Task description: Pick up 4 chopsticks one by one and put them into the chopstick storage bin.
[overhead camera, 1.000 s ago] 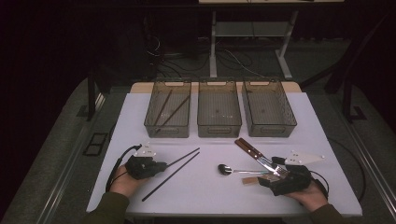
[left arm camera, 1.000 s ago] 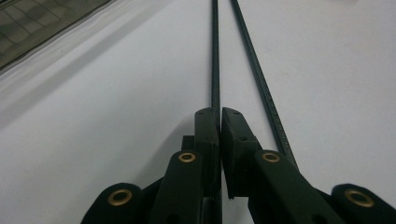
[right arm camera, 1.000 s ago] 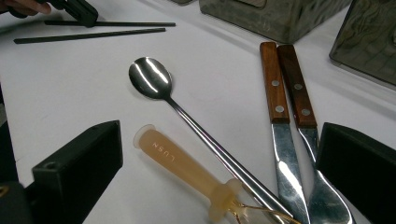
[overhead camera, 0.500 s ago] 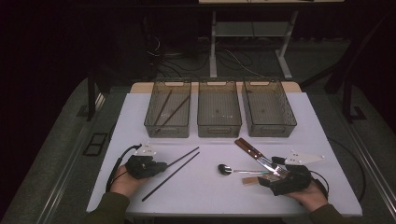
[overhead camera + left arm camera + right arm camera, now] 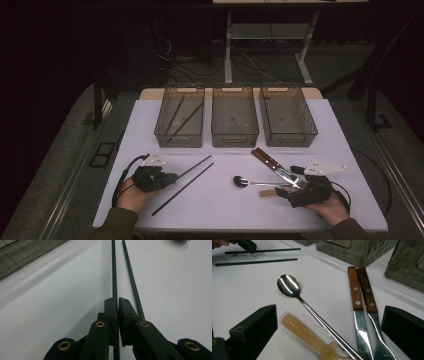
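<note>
Black thin chopstick point(image 5: 114, 270) — pinched in my left gripper point(image 5: 117, 302) on the white table point(image 5: 220, 210) | second chopstick point(image 5: 132, 282) lies just beside | my right gripper point(image 5: 329, 332) — jaws spread around the steel spoon point(image 5: 294, 290).

Left claw point(image 5: 172, 176) clamped, right claw point(image 5: 283, 188) agape

A dim room holds a white table point(image 5: 345, 150) on grey floor point(image 5: 65, 150).

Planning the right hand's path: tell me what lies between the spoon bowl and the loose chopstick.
Nothing: in the high view, bare white table separates the spoon from the loose chopstick; the right gripper view agrees.
</note>
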`<state>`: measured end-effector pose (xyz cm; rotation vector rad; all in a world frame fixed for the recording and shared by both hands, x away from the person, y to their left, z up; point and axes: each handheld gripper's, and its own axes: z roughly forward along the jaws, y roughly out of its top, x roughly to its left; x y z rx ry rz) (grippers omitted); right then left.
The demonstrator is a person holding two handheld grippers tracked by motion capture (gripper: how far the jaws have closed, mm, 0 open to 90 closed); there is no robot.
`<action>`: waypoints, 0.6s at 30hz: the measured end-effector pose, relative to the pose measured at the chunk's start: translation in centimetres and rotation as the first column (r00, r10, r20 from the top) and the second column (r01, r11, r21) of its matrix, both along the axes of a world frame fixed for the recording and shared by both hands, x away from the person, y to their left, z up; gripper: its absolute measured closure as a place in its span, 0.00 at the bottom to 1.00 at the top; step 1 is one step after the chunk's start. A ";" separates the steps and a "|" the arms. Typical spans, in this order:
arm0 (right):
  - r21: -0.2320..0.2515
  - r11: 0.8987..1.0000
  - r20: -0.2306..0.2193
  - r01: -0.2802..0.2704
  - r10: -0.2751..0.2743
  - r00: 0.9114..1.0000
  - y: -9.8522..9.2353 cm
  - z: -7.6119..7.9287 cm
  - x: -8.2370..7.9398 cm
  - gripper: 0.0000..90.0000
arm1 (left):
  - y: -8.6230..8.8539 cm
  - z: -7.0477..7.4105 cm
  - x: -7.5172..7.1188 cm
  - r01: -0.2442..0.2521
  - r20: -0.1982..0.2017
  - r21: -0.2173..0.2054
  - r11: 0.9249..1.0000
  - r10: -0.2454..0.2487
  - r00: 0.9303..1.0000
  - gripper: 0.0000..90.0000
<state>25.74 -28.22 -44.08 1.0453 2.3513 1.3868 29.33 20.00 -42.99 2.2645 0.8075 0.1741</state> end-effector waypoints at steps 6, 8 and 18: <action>-0.002 1.000 -0.001 0.002 -0.002 1.000 0.0 0.0 0.0 0.01 | 0.0 0.5 -0.2 -0.008 -0.001 -0.017 1.000 0.008 1.000 0.95; -0.001 1.000 -0.001 0.003 -0.003 1.000 -0.1 0.0 -0.1 0.01 | -0.1 0.8 -0.2 -0.006 0.001 -0.020 1.000 0.006 1.000 0.95; 0.006 1.000 -0.005 0.005 -0.005 1.000 -0.2 0.0 -0.2 0.01 | -0.5 2.0 -0.4 -0.004 0.018 -0.045 0.999 0.005 1.000 0.95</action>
